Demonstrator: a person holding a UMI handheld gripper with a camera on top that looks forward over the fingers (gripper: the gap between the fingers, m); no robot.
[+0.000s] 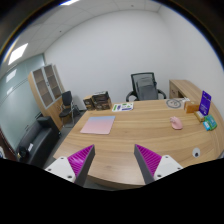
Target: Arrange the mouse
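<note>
gripper view: gripper (108,160) spread wide, holding nothing
step: approach; mouse (176,123) well beyond fingers
next: reach toward it, straddle it

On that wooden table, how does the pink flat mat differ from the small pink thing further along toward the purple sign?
The pink mat is a wide, flat rectangle lying ahead of the left finger; the pink mouse is small, rounded and raised. The mat is paler; the mouse looks a deeper pink. The mat lies near the table's middle; the mouse sits well off to its right, apart from it. Both are pinkish and rest on the table, beyond the open gripper.
</note>
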